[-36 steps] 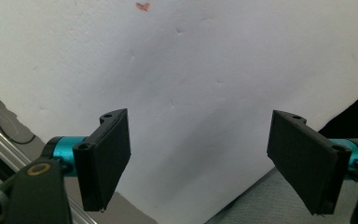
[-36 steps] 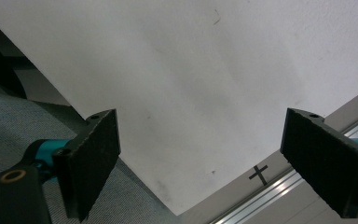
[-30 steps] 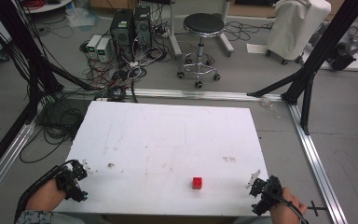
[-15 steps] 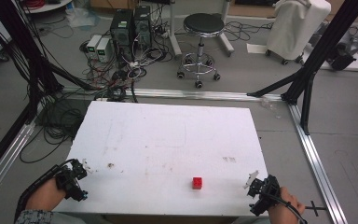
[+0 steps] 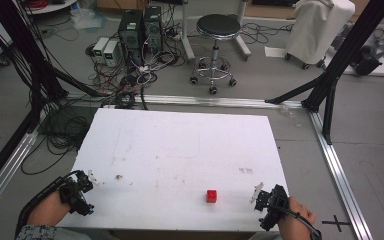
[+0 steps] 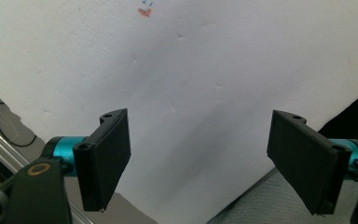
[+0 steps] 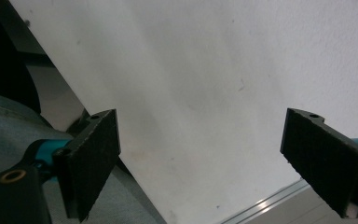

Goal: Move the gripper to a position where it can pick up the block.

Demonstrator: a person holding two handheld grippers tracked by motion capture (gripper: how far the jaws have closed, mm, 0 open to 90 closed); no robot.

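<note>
High view: a red cube (image 5: 211, 195) sits near the white bench's (image 5: 180, 150) front edge, left tongs (image 5: 87, 181) well left of it, right tongs (image 5: 257, 194) nearer; both spread, empty.

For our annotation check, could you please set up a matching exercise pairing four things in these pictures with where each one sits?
Things:
1. small red plastic cube
2. left claw
3. right claw
4. round black stool

Places:
A. over the white table's near right corner
B. on the floor beyond the white table
C. on the table near its front edge, right of centre
D. over the table's near left corner

Pairs: 1-C, 2-D, 3-A, 4-B
</note>
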